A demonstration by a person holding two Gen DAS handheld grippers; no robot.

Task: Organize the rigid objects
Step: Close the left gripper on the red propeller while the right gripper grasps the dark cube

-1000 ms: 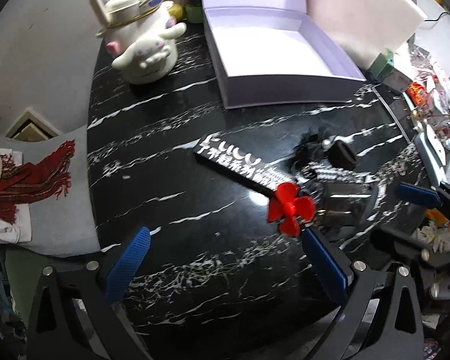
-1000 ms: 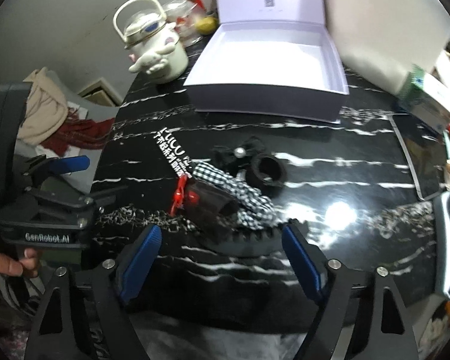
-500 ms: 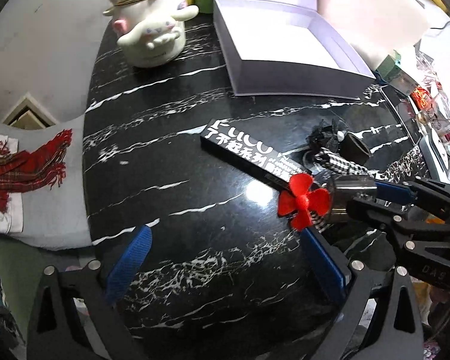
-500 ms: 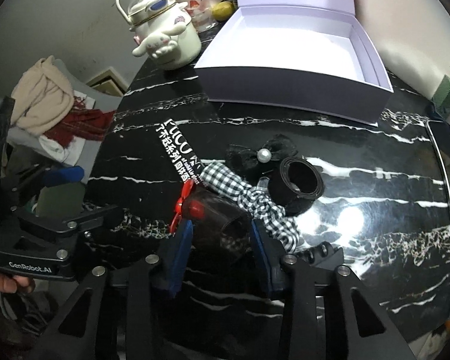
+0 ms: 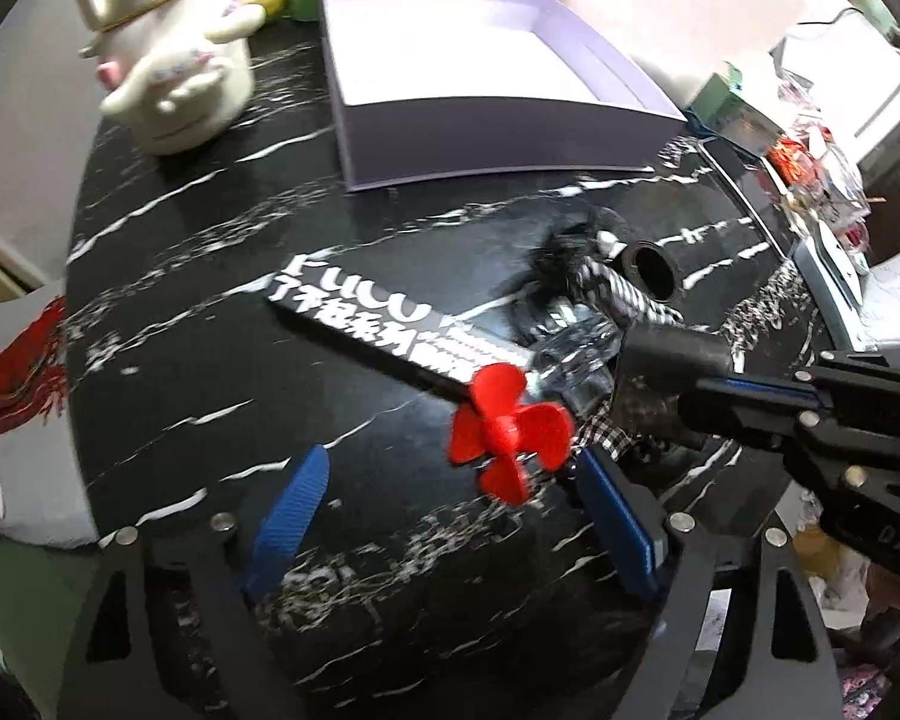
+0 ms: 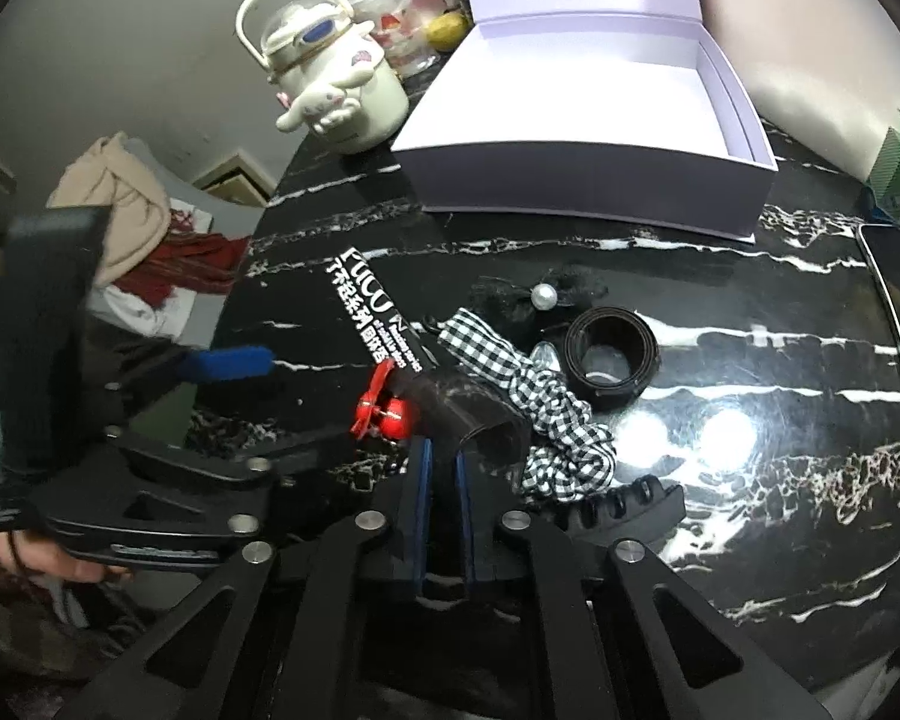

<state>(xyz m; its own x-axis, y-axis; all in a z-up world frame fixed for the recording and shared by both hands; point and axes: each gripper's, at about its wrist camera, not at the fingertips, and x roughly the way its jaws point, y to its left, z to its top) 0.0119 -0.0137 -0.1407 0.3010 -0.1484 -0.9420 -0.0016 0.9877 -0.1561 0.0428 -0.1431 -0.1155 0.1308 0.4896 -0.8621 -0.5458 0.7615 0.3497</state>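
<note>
Box (image 6: 576,192): open, nothing inside that I can see; sorting barely begun. Fan (image 6: 384,405), long case (image 6: 378,324), ring (image 6: 611,357): all on the table (image 6: 750,480). My right gripper (image 6: 441,471): pinching the fan's dark body. My left gripper (image 5: 450,498): closing, nothing between its fingers.

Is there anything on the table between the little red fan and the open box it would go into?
Yes. The long black box with white lettering lies right behind the fan, and the checked scrunchie beside it. Past them the table is bare up to the open box.
</note>
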